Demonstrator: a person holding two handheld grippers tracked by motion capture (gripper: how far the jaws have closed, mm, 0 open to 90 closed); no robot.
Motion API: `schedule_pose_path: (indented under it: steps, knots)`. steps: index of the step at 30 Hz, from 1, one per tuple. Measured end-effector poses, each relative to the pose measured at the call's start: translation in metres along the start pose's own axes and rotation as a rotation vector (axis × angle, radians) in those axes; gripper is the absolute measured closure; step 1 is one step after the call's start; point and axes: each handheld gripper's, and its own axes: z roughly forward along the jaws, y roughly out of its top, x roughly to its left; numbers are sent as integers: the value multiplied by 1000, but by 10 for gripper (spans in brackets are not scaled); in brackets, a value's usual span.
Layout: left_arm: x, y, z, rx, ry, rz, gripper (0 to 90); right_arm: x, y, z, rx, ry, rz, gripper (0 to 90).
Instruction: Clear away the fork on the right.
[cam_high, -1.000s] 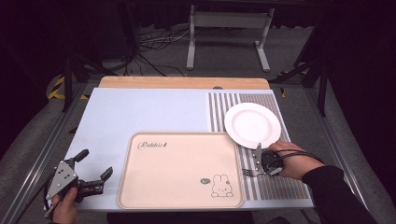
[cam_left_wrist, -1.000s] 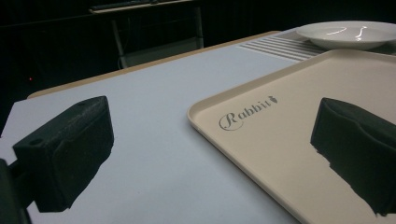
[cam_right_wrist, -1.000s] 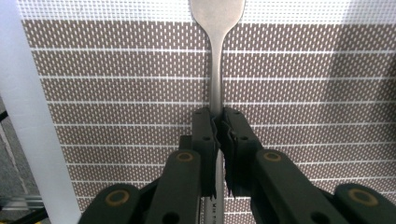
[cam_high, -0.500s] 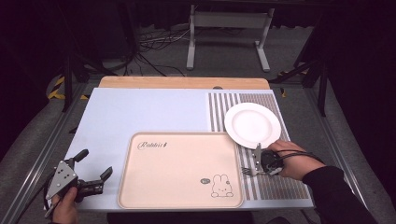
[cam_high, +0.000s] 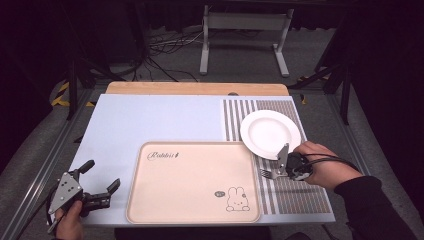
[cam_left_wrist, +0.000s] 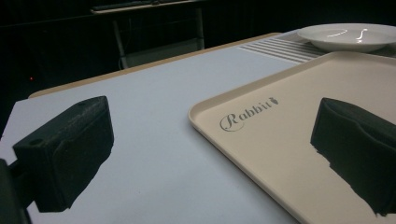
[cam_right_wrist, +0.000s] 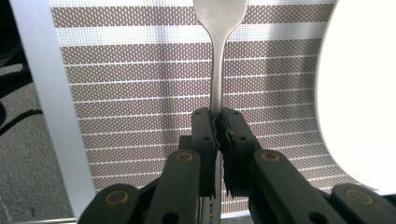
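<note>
My right gripper (cam_high: 281, 170) is shut on the handle of a metal fork (cam_high: 266, 174), just above the striped placemat (cam_high: 295, 195) and near the front rim of the white plate (cam_high: 270, 132). In the right gripper view the pads (cam_right_wrist: 205, 135) pinch the fork's (cam_right_wrist: 218, 56) thin neck, and its head points away over the placemat (cam_right_wrist: 140, 93), with the plate (cam_right_wrist: 359, 93) at the right. My left gripper (cam_high: 103, 174) stands open at the table's front left corner, beside the beige rabbit tray (cam_high: 192, 165). Nothing lies between the jaws of the left gripper (cam_left_wrist: 212, 135).
The pale blue table mat (cam_high: 150, 120) spreads behind and left of the tray (cam_left_wrist: 299, 154). A wooden strip (cam_high: 197, 88) runs along the far table edge. Beyond it a metal stand (cam_high: 245, 35) and cables lie on the floor. The plate (cam_left_wrist: 348, 36) sits past the tray's far corner.
My right gripper has risen a little with the fork in it, lifting the tines off the placemat. The left gripper has stayed where it was.
</note>
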Motion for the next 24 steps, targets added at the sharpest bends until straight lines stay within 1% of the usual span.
schedule_pose_path:
  steps: [5,10,14,15,16,17,19,22,24]
  knots:
    - [0,0,0,-2,-1,-1,1,-1,0,-10,-34,-18,8,849]
    - [0,0,0,0,-1,-1,1,-2,0,-18,-37,-31,28,849]
    - [0,0,0,-1,-2,0,1,-4,3,-24,-54,-42,21,849]
    - [0,0,0,0,-3,1,1,-3,5,-26,-58,-45,29,849]
    - [0,0,0,0,-3,0,1,-3,7,-27,-66,-45,23,849]
    - [0,0,0,0,-3,2,1,-3,8,-29,-67,-47,27,849]
    - [0,0,0,-1,-3,0,1,-4,12,-31,-84,-49,18,849]
    - [0,0,0,-1,-3,1,1,-5,19,-34,-102,-49,37,849]
    - [0,0,0,0,-4,2,1,-6,22,-35,-102,-46,61,849]
